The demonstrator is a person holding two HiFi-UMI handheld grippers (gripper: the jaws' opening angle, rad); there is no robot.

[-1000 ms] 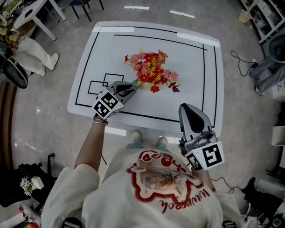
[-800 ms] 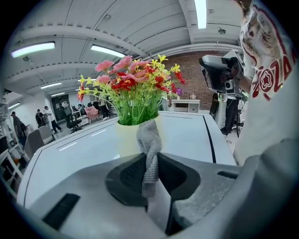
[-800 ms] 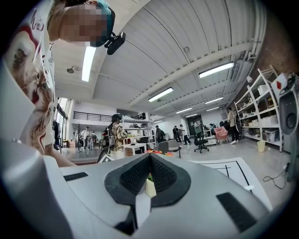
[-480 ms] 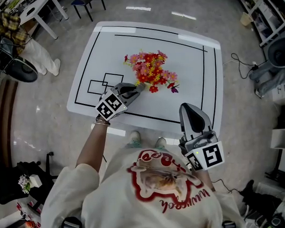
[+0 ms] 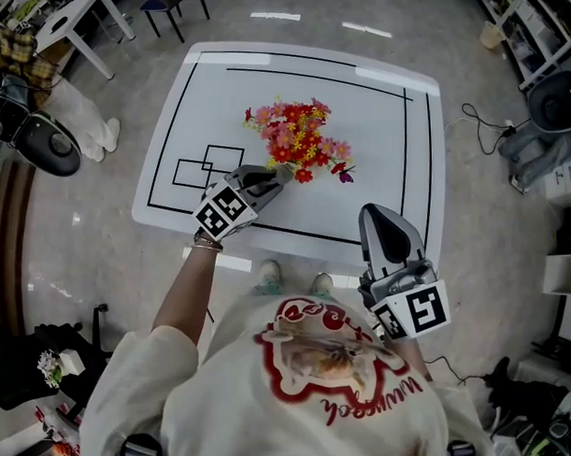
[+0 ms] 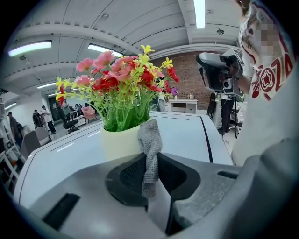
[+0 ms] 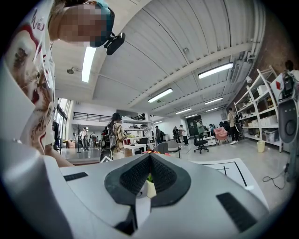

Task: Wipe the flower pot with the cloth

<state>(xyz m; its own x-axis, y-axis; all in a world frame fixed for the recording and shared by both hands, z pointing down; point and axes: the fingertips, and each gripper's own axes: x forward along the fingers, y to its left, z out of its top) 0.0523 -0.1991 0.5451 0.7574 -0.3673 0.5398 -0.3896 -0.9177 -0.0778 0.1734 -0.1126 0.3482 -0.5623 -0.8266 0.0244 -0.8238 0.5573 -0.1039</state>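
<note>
A pale yellow flower pot (image 6: 119, 144) with red, pink and yellow artificial flowers (image 5: 296, 136) stands in the middle of the white table (image 5: 375, 126). In the head view the blooms hide the pot. My left gripper (image 5: 278, 174) sits at the pot's near-left side, shut on a small grey knitted cloth (image 6: 150, 138). The cloth sticks up from the jaws and rests against the pot's wall. My right gripper (image 5: 379, 215) is held close to the body over the table's near edge, away from the pot, with its jaws together and nothing in them.
Black lines frame the table, with two overlapping drawn rectangles (image 5: 205, 166) left of the pot. Off the table's left are a stool (image 5: 44, 142) and another table (image 5: 82, 19). Cables (image 5: 483, 122) and shelving lie to the right.
My left gripper has shifted a little right, bringing the cloth against the pot. The right gripper has stayed where it was.
</note>
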